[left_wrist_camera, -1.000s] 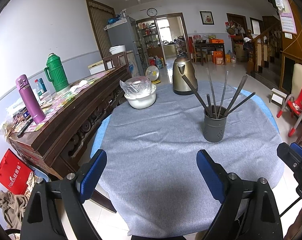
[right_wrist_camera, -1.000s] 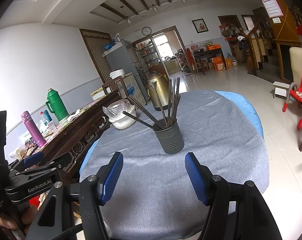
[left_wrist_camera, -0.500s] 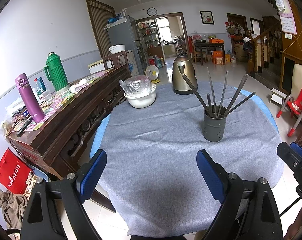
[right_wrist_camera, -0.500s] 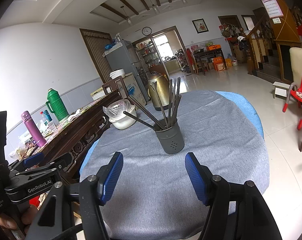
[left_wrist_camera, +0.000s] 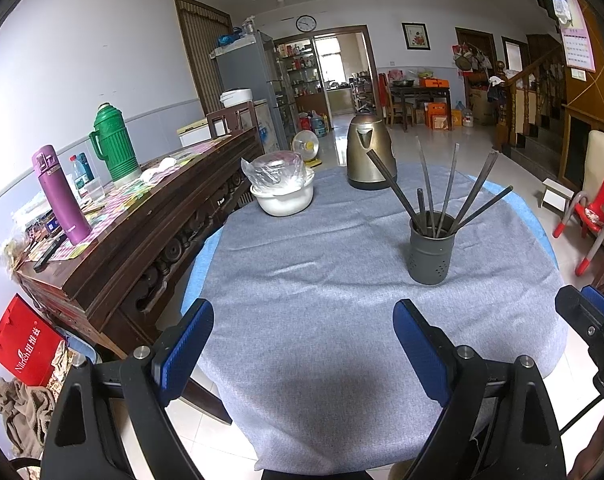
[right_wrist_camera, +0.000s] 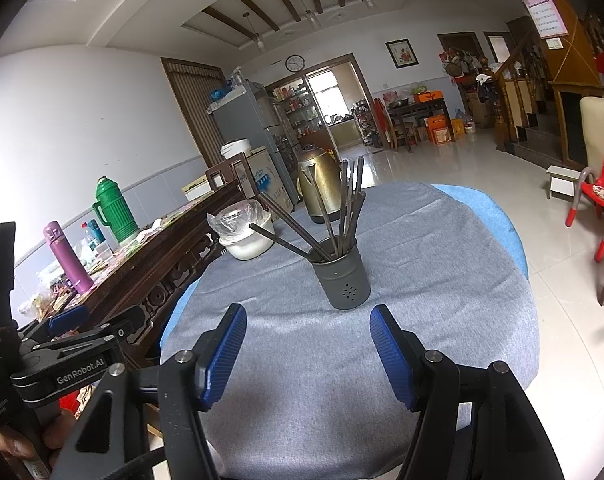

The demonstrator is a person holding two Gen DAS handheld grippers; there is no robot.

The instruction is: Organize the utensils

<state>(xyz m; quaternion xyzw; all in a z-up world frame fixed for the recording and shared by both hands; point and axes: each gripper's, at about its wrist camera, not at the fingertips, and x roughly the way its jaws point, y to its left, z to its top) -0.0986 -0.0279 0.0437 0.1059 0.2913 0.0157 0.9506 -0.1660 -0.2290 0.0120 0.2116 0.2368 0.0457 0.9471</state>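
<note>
A dark grey perforated utensil holder (left_wrist_camera: 430, 254) (right_wrist_camera: 343, 276) stands upright on the grey tablecloth (left_wrist_camera: 321, 280) (right_wrist_camera: 441, 264), with several dark chopsticks (left_wrist_camera: 441, 196) (right_wrist_camera: 343, 208) fanned out of its top. My left gripper (left_wrist_camera: 303, 326) is open over the table's near edge, nothing between its blue pads; the holder is ahead and to the right. My right gripper (right_wrist_camera: 307, 336) is open too and empty, with the holder just beyond its fingertips. The left gripper's body (right_wrist_camera: 62, 344) shows at the left of the right wrist view.
A white bowl under plastic wrap (left_wrist_camera: 282, 188) (right_wrist_camera: 244, 232) and a bronze kettle (left_wrist_camera: 367, 158) (right_wrist_camera: 321, 186) stand at the table's far side. A wooden sideboard (left_wrist_camera: 142, 216) with a purple flask (left_wrist_camera: 60, 196) and green thermos (left_wrist_camera: 112, 144) runs along the left. Red child chairs (left_wrist_camera: 593, 212) stand right.
</note>
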